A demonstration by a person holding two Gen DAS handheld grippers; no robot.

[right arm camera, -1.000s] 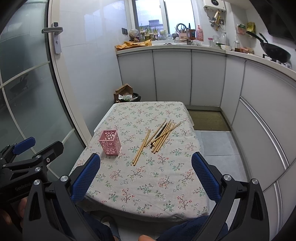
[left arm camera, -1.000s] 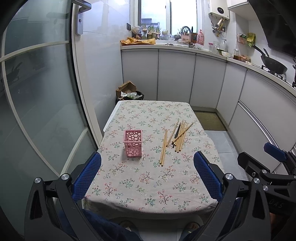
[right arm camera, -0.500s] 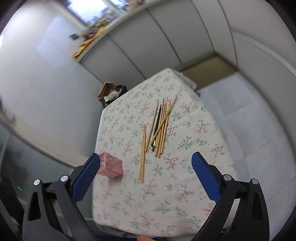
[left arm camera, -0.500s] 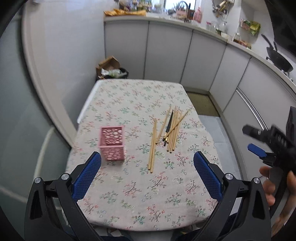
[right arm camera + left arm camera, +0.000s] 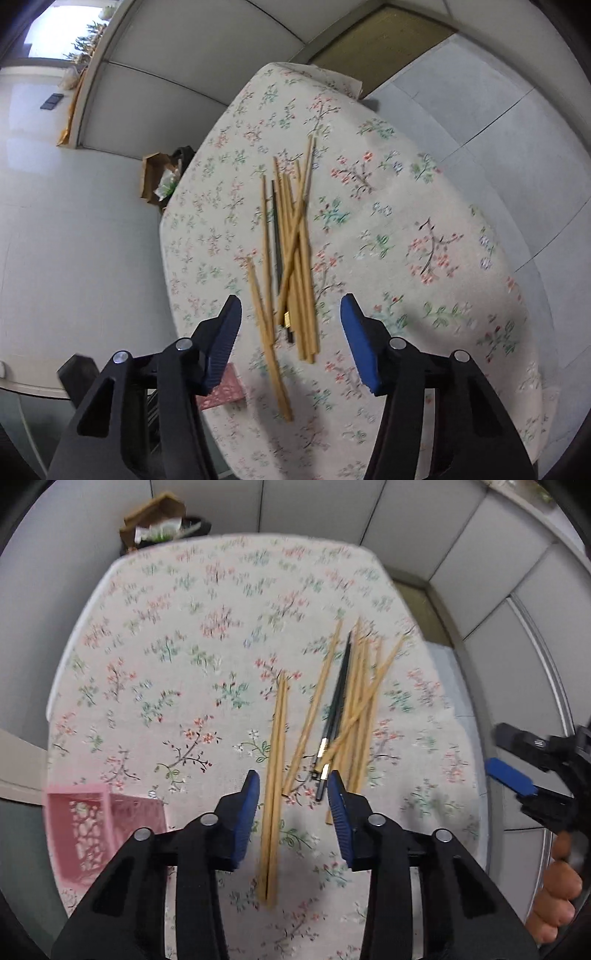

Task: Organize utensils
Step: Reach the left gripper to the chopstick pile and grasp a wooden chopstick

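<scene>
Several wooden chopsticks (image 5: 354, 701) and a black pair (image 5: 334, 716) lie scattered on the floral tablecloth (image 5: 177, 657). A separate wooden pair (image 5: 275, 768) lies nearer me. A pink perforated holder (image 5: 88, 834) stands at the table's left. My left gripper (image 5: 293, 786) hovers above the near ends of the chopsticks, its jaws closing with nothing pressed between the pads. My right gripper (image 5: 290, 310) hangs over the same pile (image 5: 295, 240), jaws also closing and empty. The pink holder (image 5: 221, 387) peeks out behind its left finger. The right gripper (image 5: 517, 775) and a hand show at the left view's right edge.
A bin with a cardboard box (image 5: 155, 520) stands beyond the far table corner. White cabinets (image 5: 480, 572) run along the back and right. Tiled floor (image 5: 498, 110) lies to the right of the table, with a doormat (image 5: 388, 37) further off.
Both grippers have dropped from a level view of the kitchen down toward the table, over the chopsticks. Both pairs of jaws have narrowed from wide open. The right wrist has rolled.
</scene>
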